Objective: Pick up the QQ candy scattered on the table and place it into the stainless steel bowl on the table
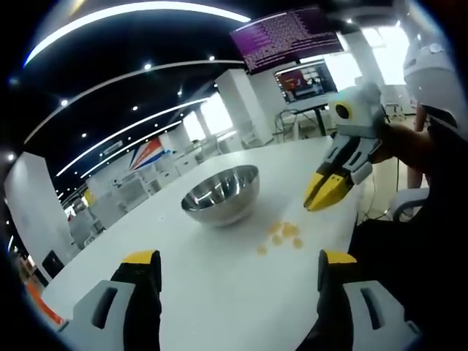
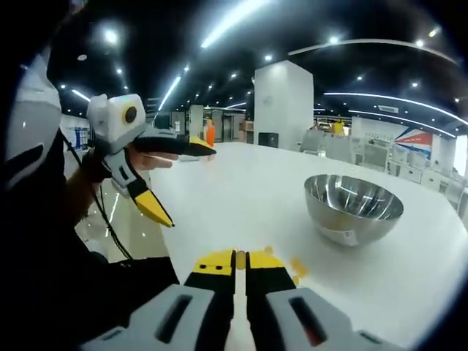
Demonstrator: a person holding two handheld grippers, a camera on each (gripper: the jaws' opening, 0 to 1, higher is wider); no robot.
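Jaws of the left gripper [image 1: 232, 265] stand wide apart above the white table [image 1: 219, 292]; those of the right gripper [image 2: 240, 260] are pressed together on one piece of QQ candy [image 2: 240, 259] – the other QQ candies [image 1: 281, 235] lie loose on the table, just beside the upright stainless steel bowl [image 1: 221, 193]

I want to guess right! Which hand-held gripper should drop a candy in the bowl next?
Right. The right hand-held gripper looks shut on a QQ candy, near the bowl; the left hand-held gripper is open, holding nothing.
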